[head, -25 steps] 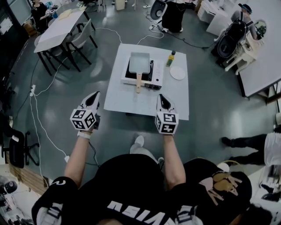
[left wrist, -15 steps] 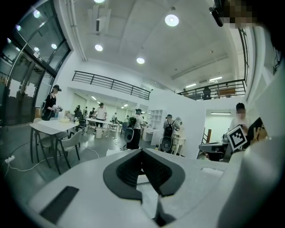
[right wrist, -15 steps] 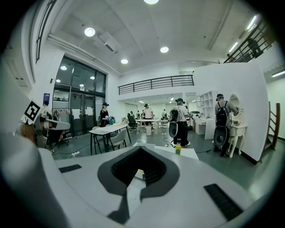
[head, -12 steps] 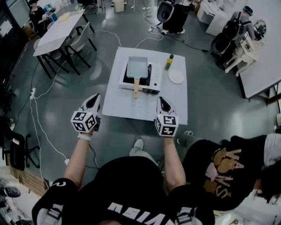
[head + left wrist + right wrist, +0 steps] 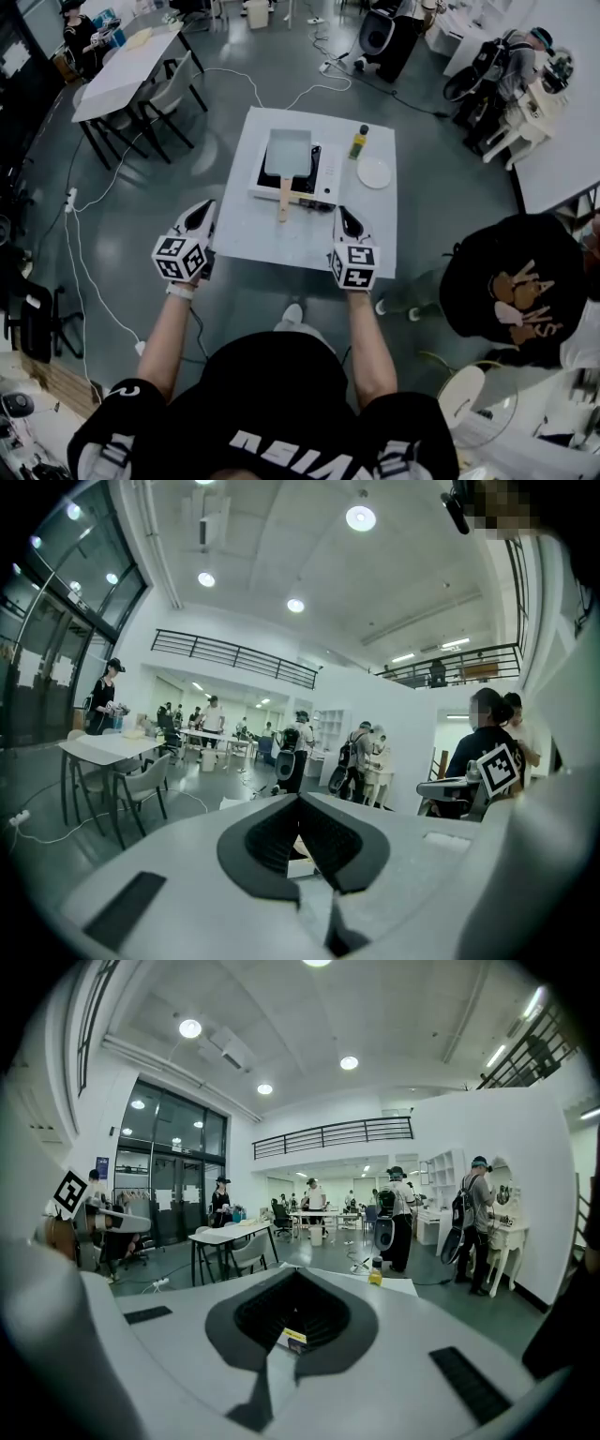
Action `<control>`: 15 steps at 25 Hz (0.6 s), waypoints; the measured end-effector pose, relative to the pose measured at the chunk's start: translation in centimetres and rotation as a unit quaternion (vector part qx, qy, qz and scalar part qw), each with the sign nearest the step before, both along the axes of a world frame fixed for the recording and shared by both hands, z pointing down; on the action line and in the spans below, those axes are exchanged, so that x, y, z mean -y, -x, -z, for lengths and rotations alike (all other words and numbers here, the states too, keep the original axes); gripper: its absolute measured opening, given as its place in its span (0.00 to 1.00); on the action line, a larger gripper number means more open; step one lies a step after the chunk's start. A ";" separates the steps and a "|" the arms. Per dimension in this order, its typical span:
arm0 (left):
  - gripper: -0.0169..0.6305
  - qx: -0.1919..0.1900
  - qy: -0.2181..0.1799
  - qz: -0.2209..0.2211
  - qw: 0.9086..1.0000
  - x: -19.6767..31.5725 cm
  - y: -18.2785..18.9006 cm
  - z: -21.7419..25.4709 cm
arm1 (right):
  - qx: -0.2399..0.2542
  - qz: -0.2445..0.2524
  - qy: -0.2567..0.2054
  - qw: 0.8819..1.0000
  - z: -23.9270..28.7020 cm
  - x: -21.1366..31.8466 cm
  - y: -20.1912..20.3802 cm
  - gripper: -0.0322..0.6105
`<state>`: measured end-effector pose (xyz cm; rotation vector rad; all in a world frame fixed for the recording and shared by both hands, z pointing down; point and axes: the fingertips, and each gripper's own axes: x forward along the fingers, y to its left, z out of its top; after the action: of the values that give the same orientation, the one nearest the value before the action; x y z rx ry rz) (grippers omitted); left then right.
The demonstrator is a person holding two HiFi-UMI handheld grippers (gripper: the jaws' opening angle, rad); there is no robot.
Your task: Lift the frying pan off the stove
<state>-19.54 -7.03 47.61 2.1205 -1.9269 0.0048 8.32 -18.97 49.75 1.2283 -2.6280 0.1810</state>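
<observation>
I am in a big open lab hall: white work tables (image 5: 122, 66) ahead of my left claw (image 5: 200, 217), grey floor (image 5: 450, 187), balcony railing (image 5: 333, 1133) high above.

Rectangular grey frying pan (image 5: 288, 153) (apparently empty) rests on stove (image 5: 322, 174).

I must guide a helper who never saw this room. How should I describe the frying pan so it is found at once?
On the white table in the middle of the grey floor sits a portable stove. The frying pan lies on it: unlike the round plate and small bottle to the right, it is rectangular, pale grey, with a wooden handle.
</observation>
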 end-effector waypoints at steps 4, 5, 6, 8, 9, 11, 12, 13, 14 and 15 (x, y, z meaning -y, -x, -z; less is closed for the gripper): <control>0.02 0.001 -0.001 0.004 1.000 2.0 -0.8 -0.1 | -0.003 0.009 0.007 1.000 -0.6 1.9 -0.6 0.04; 0.02 0.002 -0.001 0.005 1.000 2.4 -1.0 -0.1 | -0.003 0.011 0.005 1.000 -0.6 2.4 -0.7 0.04; 0.02 0.002 -0.001 0.006 1.000 2.8 -1.2 -0.2 | -0.003 0.013 0.002 1.000 -0.5 2.8 -0.8 0.04; 0.02 0.003 -0.002 0.008 1.000 3.6 -1.5 -0.2 | -0.003 0.017 -0.003 1.000 -0.2 3.7 -1.0 0.04; 0.02 0.003 -0.002 0.008 1.000 4.0 -1.8 -0.3 | -0.002 0.017 -0.005 1.000 -0.1 4.2 -1.1 0.04; 0.02 0.004 0.001 0.005 1.000 4.5 -2.3 -0.4 | -0.002 0.017 -0.006 1.000 -0.2 4.8 -1.5 0.04; 0.02 0.005 0.002 0.003 1.000 4.7 -2.6 -0.5 | -0.003 0.018 -0.004 1.000 -0.3 4.9 -1.6 0.04; 0.02 0.005 0.003 0.002 1.000 4.8 -2.7 -0.5 | -0.003 0.019 -0.003 1.000 -0.4 5.1 -1.7 0.04; 0.02 0.004 0.003 0.002 1.000 5.0 -2.8 -0.6 | -0.004 0.020 -0.003 1.000 -0.2 5.2 -1.7 0.04; 0.02 0.003 0.002 0.001 1.000 5.1 -2.9 -0.6 | -0.003 0.020 -0.001 1.000 -0.2 5.3 -1.7 0.04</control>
<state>-16.64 -12.14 48.17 2.1175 -1.9318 0.0159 10.02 -24.24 49.93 1.1738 -2.6462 0.1676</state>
